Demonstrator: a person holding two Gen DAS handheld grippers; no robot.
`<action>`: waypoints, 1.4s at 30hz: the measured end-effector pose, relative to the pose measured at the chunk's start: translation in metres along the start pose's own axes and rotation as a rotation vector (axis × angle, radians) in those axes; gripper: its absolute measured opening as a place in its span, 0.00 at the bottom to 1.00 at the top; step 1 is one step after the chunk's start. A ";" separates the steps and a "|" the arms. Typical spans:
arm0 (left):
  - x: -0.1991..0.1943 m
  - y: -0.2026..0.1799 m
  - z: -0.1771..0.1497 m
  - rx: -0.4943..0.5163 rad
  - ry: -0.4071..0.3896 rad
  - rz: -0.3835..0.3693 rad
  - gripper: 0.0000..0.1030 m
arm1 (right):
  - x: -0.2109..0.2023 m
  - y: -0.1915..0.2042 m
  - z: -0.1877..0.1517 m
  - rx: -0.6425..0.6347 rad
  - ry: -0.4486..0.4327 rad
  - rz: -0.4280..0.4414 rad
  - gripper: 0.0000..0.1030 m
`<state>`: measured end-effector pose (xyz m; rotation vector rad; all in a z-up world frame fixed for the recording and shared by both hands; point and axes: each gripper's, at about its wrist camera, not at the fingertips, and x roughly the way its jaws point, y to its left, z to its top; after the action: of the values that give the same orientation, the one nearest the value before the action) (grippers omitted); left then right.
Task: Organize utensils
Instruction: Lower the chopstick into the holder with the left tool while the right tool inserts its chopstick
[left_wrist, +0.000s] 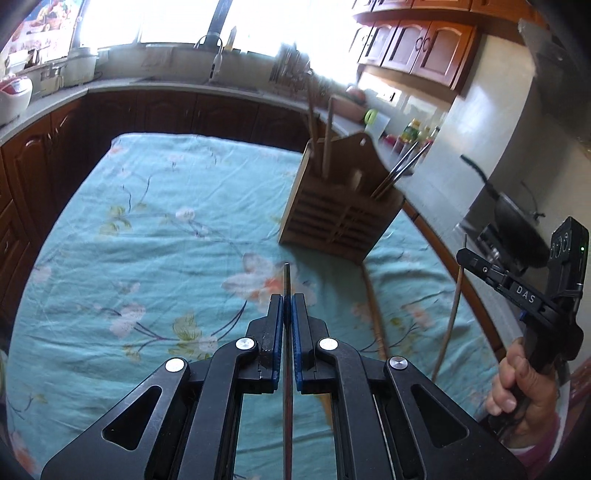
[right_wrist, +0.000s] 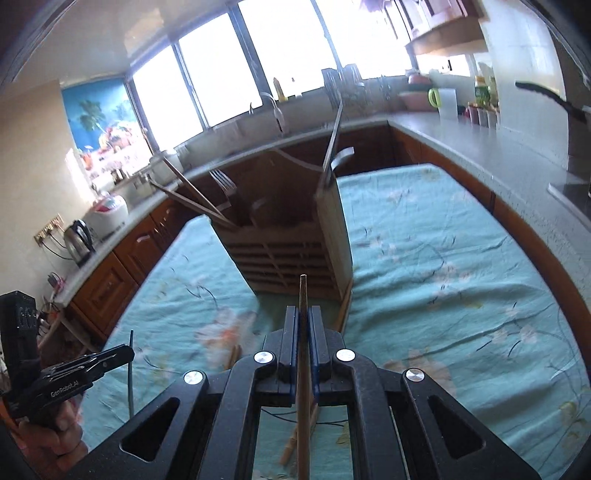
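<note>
Gripping a thin metal chopstick, left gripper has its jaws closed on the shaft, tip pointing toward the wooden utensil holder. Right gripper, jaws clamped on a wooden chopstick. Holder stands on the floral-clothed surface, containing chopsticks and a fork. More wooden sticks lie on the cloth.

You are facing a utensil holder standing on the cloth-covered table, chopsticks and a fork sitting in it. More chopsticks are lying on the cloth before it; counters are running behind.
</note>
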<state>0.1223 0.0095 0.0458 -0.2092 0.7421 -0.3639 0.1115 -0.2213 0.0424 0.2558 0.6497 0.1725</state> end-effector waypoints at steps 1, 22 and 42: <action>-0.007 -0.002 0.003 0.003 -0.016 -0.007 0.04 | -0.007 0.002 0.005 -0.002 -0.019 0.005 0.05; -0.050 -0.018 0.047 0.048 -0.196 -0.022 0.04 | -0.067 0.018 0.064 -0.035 -0.229 0.030 0.05; -0.058 -0.060 0.127 0.107 -0.373 -0.064 0.04 | -0.063 0.013 0.112 -0.020 -0.343 0.018 0.05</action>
<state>0.1560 -0.0154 0.1922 -0.1934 0.3481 -0.4106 0.1299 -0.2438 0.1685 0.2649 0.3057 0.1479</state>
